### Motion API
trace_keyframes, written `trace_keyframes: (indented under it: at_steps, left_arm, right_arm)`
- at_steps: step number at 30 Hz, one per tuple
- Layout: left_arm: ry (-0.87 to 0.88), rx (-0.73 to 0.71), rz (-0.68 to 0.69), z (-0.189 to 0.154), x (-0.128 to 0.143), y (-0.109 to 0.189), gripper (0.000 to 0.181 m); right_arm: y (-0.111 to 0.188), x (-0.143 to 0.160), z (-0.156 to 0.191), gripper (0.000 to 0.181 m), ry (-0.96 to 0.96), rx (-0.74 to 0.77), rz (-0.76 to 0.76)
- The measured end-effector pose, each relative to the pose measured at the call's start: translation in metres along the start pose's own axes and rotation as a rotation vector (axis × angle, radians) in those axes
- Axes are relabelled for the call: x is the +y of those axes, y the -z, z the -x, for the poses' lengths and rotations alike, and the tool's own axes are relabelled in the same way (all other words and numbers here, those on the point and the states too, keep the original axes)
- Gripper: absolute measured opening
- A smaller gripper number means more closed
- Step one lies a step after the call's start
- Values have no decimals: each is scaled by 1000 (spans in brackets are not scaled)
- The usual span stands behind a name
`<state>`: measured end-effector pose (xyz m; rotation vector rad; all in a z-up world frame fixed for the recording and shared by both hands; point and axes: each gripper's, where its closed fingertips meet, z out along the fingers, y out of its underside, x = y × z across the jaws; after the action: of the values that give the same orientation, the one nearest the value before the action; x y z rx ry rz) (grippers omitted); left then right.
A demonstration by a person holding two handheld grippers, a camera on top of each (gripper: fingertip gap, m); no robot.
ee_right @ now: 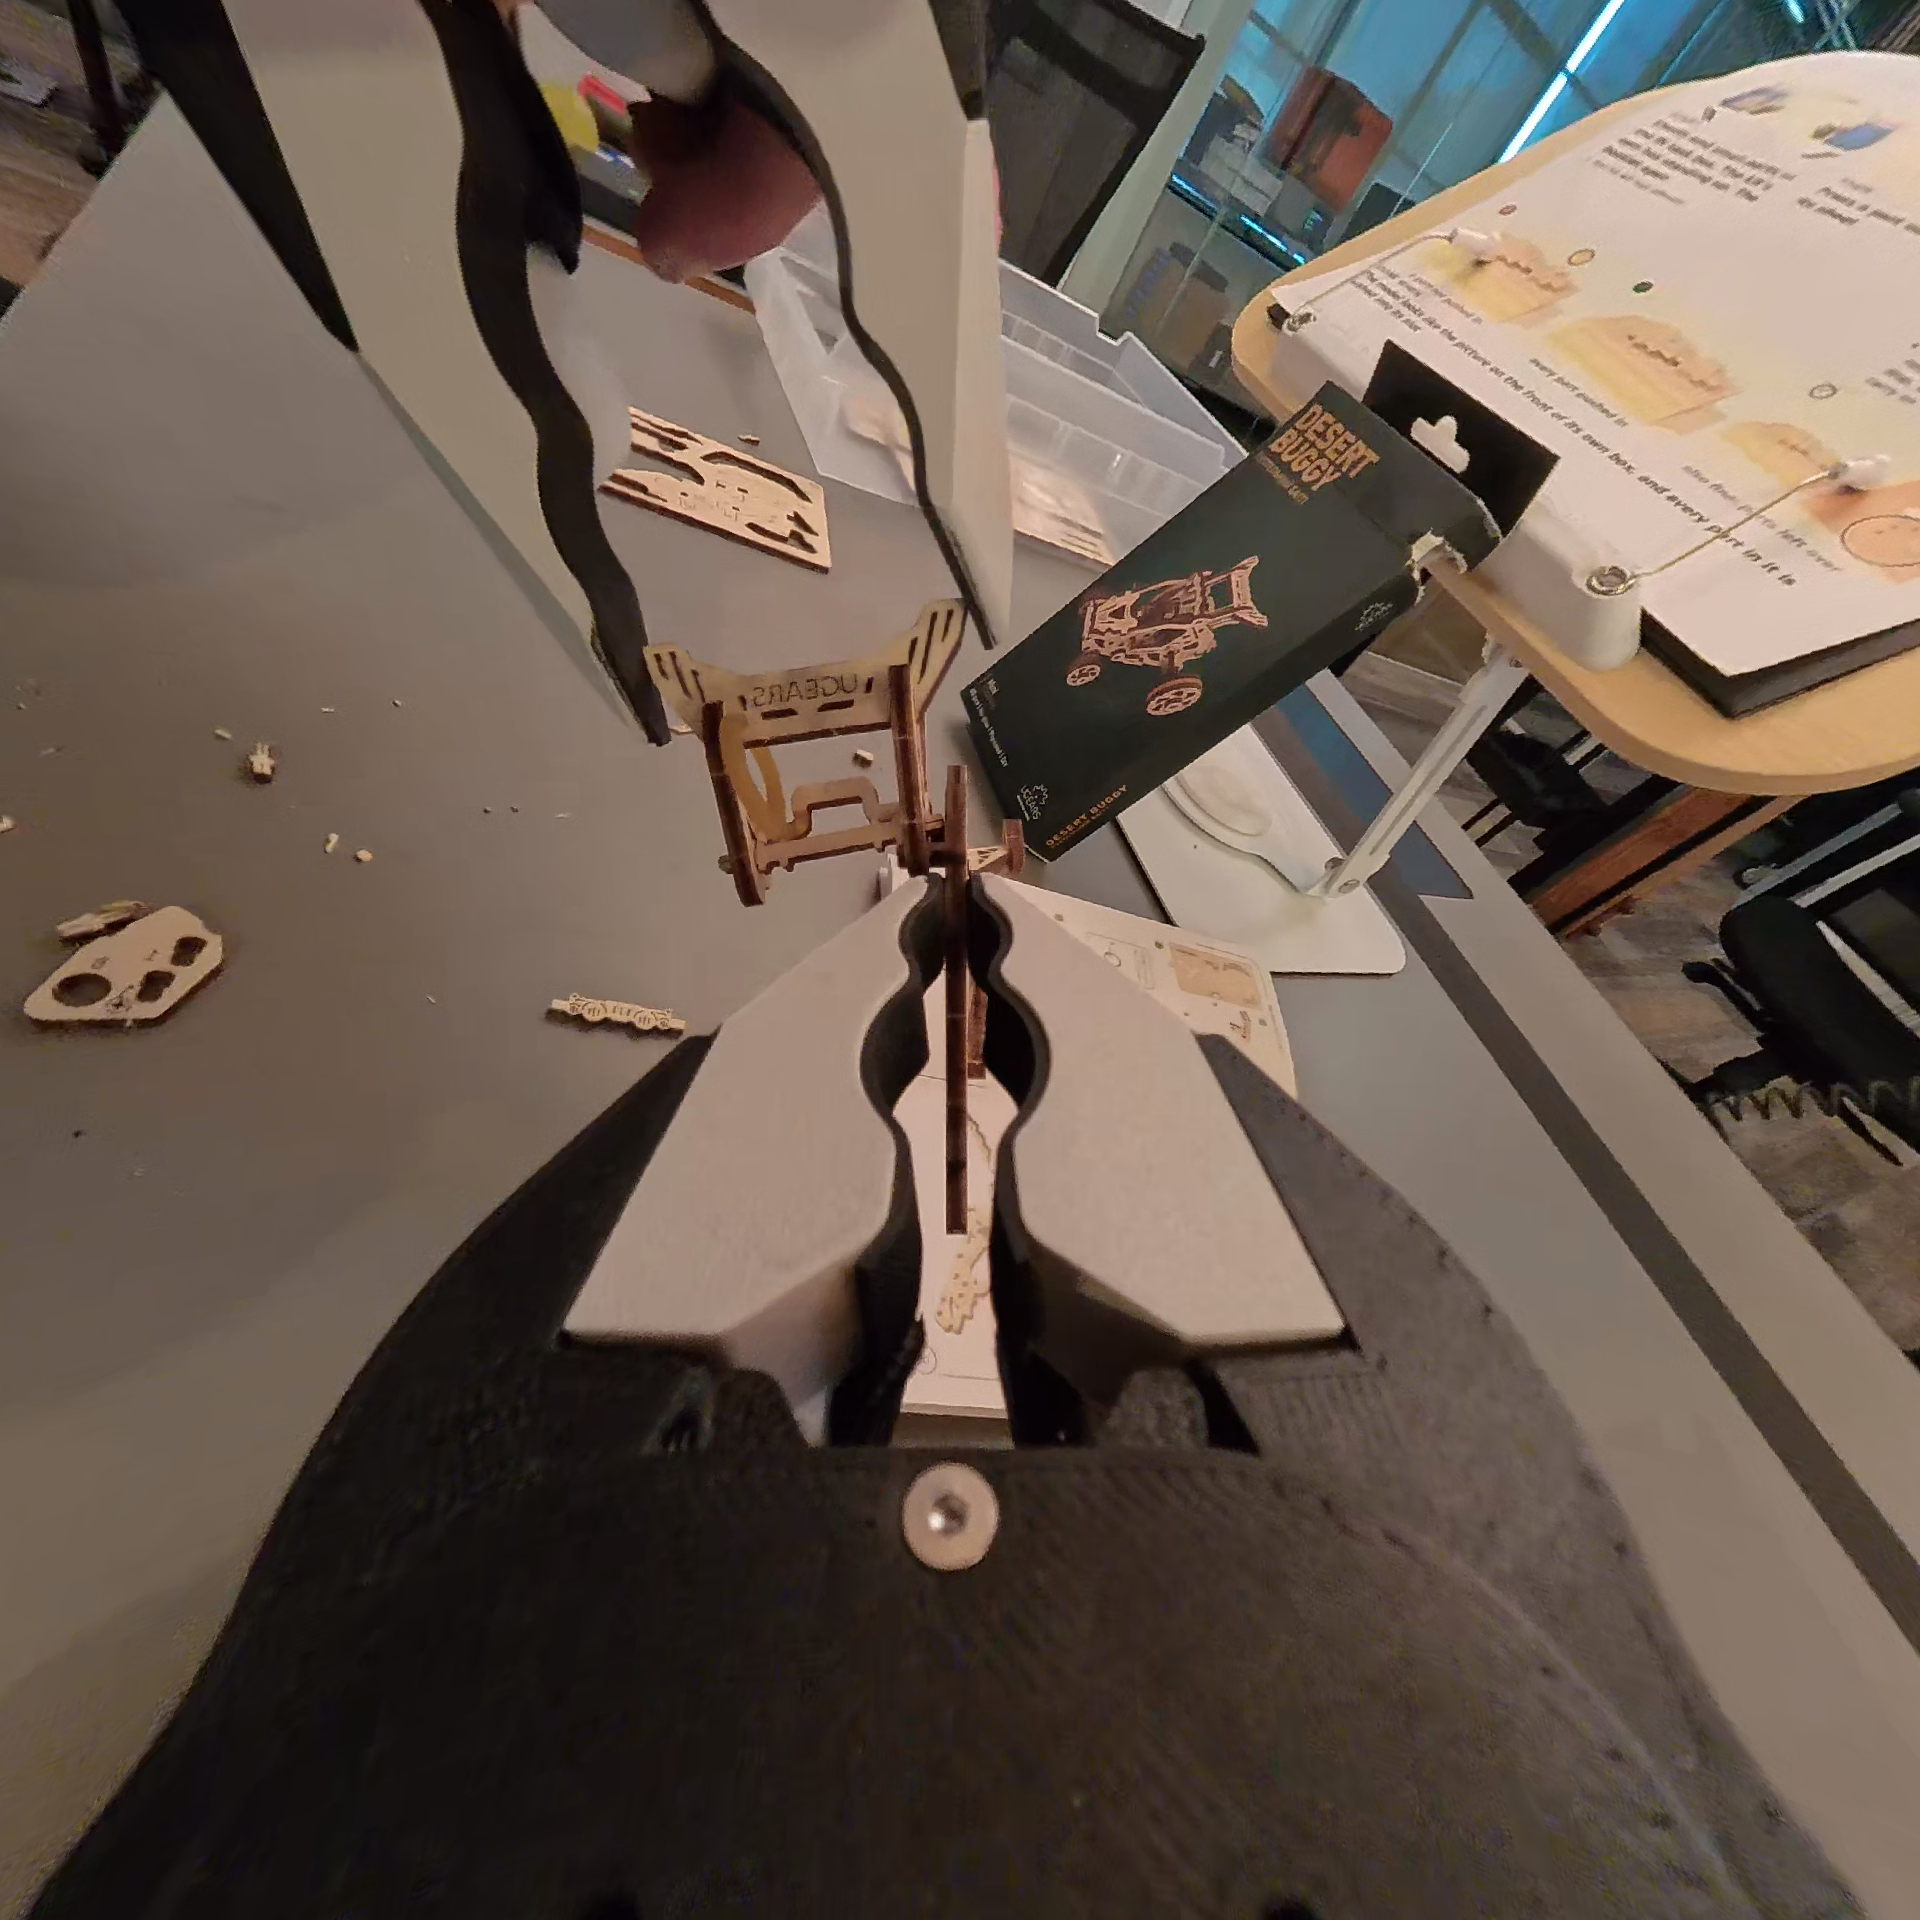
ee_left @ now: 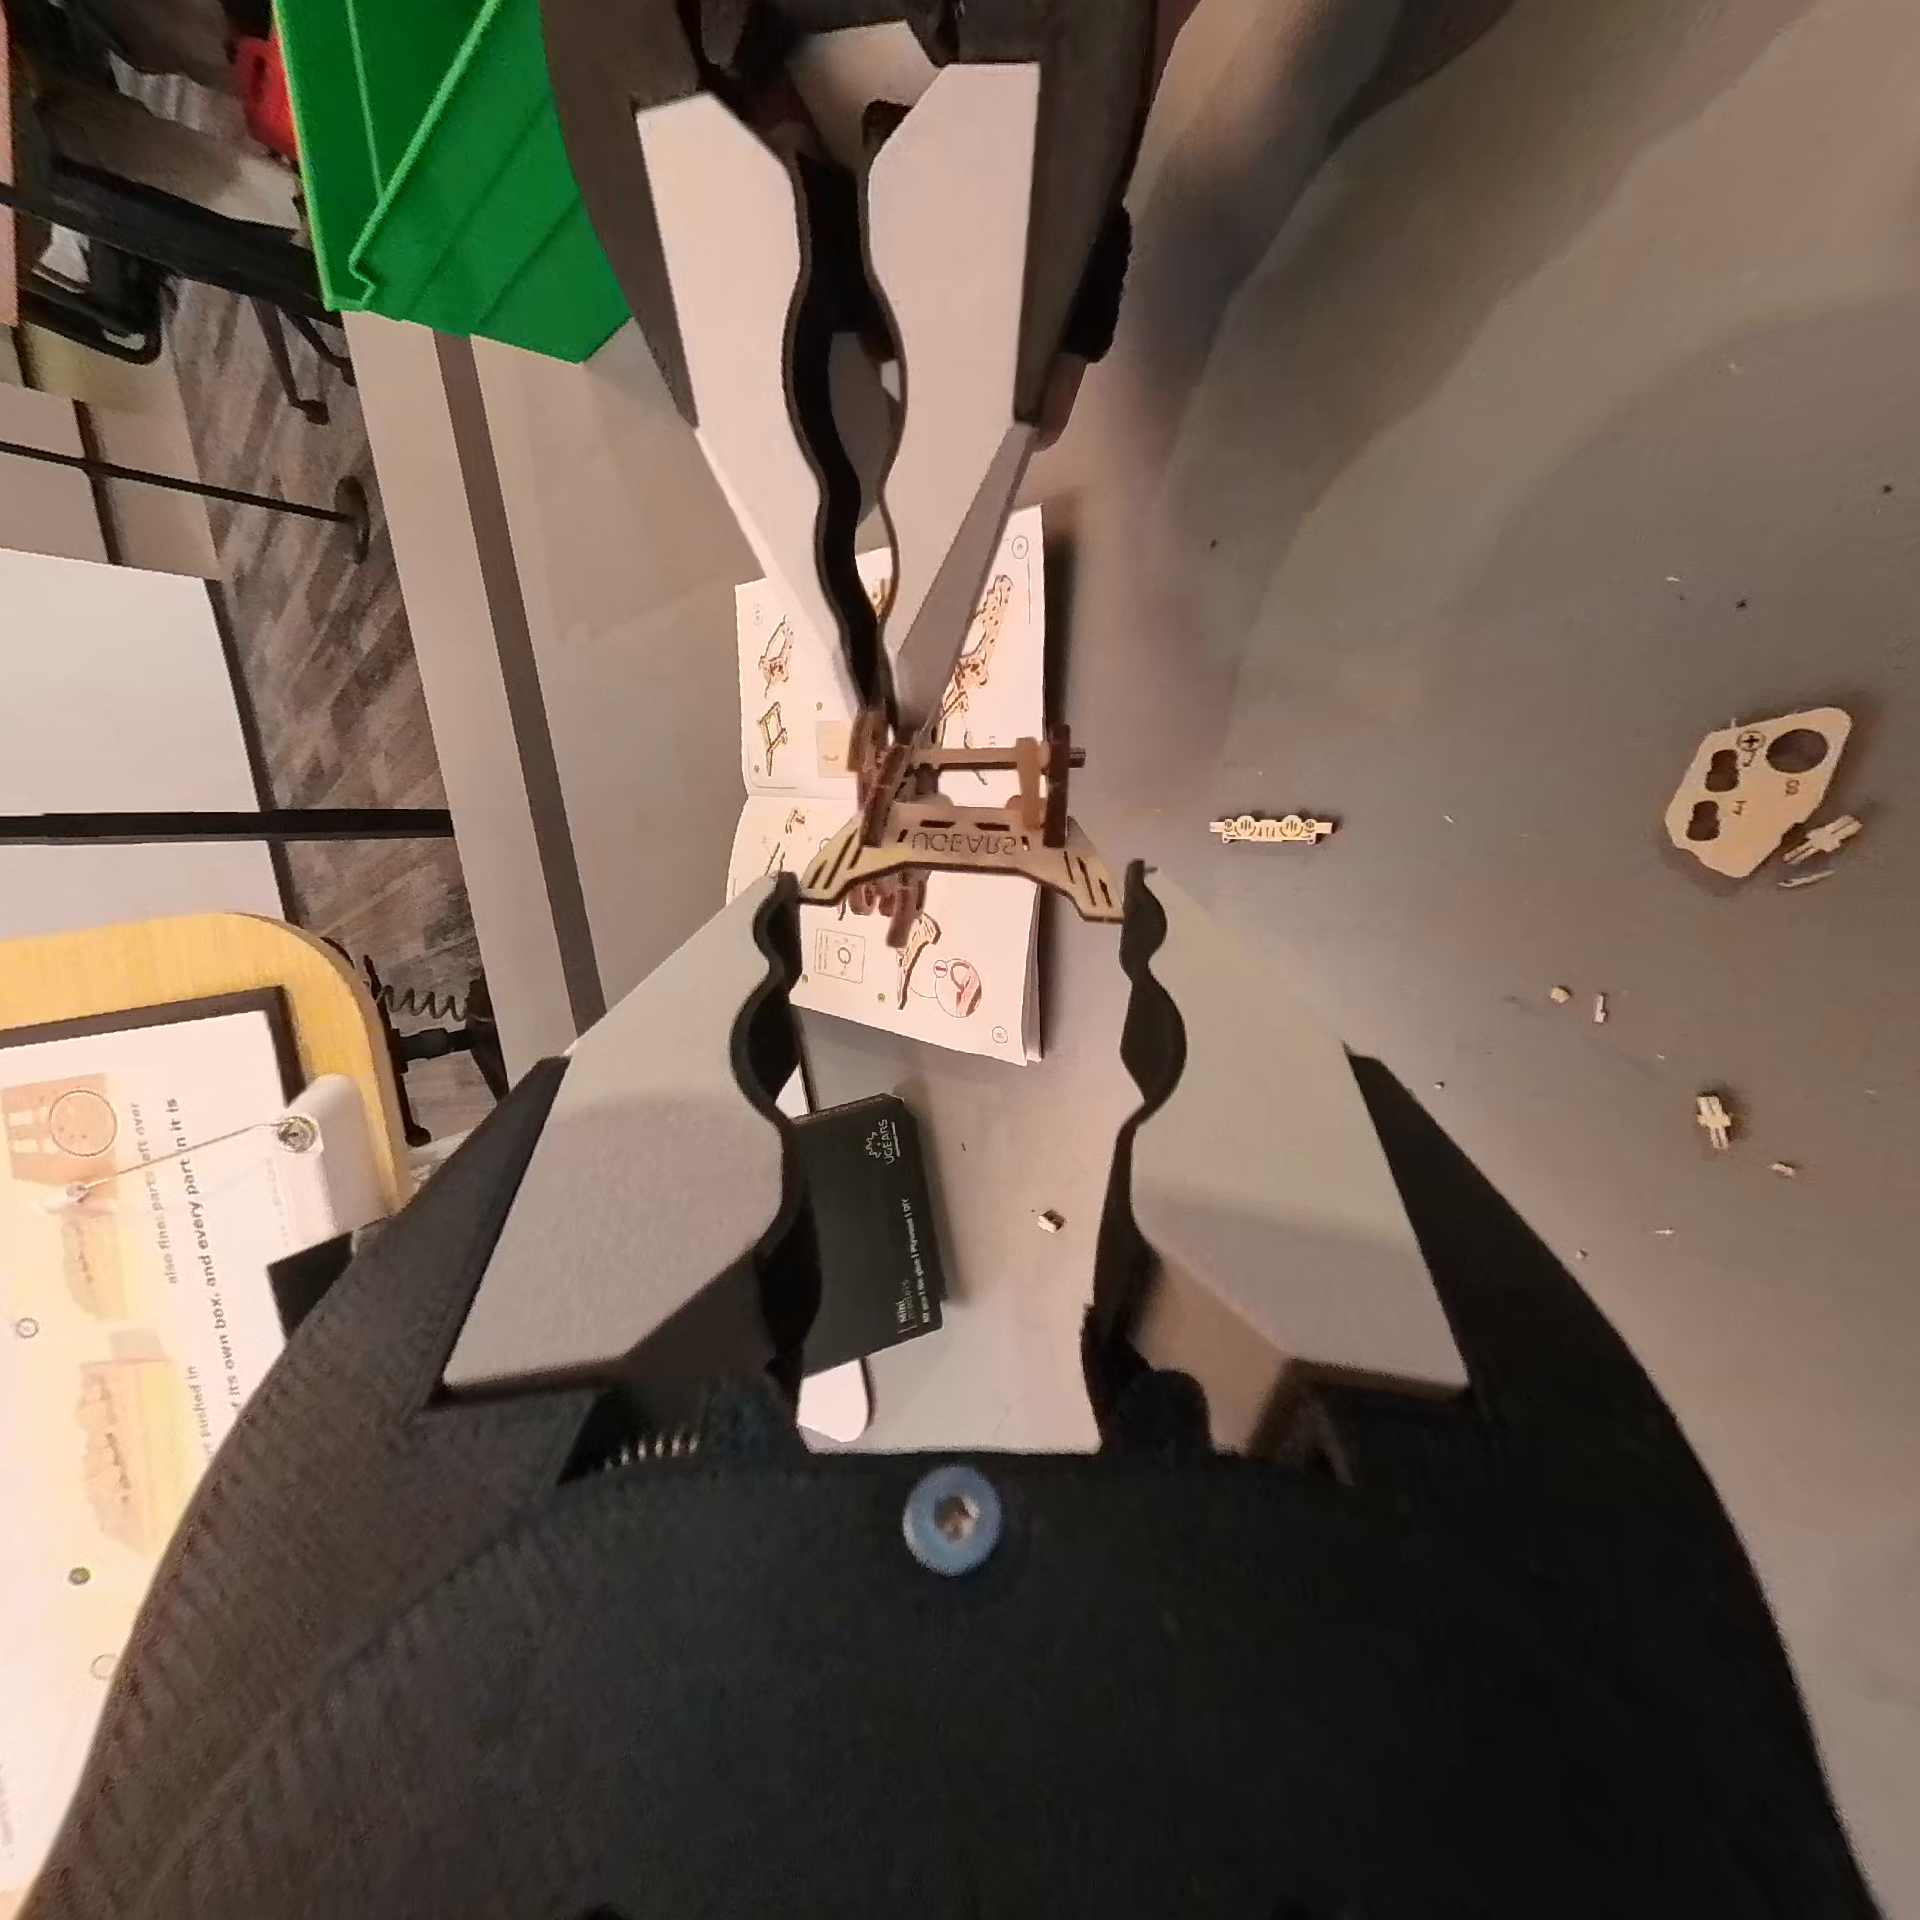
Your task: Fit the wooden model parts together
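A small wooden model frame (ee_left: 966, 844) with a flat lettered plate and side legs is held above the grey table (ee_left: 1455, 520). My left gripper (ee_left: 958, 888) is shut on the two ends of that plate. In the right wrist view the frame (ee_right: 810, 691) sits between the left gripper's fingers (ee_right: 623, 623), which come from above. My right gripper (ee_right: 951, 888) is shut on a thin flat wooden part (ee_right: 954, 987), seen edge-on, which meets the frame's side at a small axle. In the left wrist view the right gripper (ee_left: 888, 717) comes from the top.
An open instruction booklet (ee_left: 914, 997) and a black kit box (ee_right: 1195, 644) lie under the work. Loose pieces lie to one side: a rounded plate with holes (ee_right: 125, 966), a small strip (ee_right: 618, 1013), scraps. A punched wood sheet (ee_right: 727, 488), a clear organiser (ee_right: 1091, 416), a green bin (ee_left: 447, 156) and a sheet stand (ee_right: 1610, 416) surround it. The tips of one gripper are about 4 centimeters away from the tips of the other.
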<state>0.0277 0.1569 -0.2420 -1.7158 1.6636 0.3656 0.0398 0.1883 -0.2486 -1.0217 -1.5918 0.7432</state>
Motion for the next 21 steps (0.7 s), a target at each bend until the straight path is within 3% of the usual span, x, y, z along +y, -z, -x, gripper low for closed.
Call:
trace_keyframes:
  at_steps: [10,21]
  left_arm:
    - [-88,45,3,-4,-4,-1,60]
    - [-121,26,-55,-2,-8,3,60]
  right_arm:
    - [-4,4,3,0,137,40,47]
    - [-3,0,3,0,105,36,16]
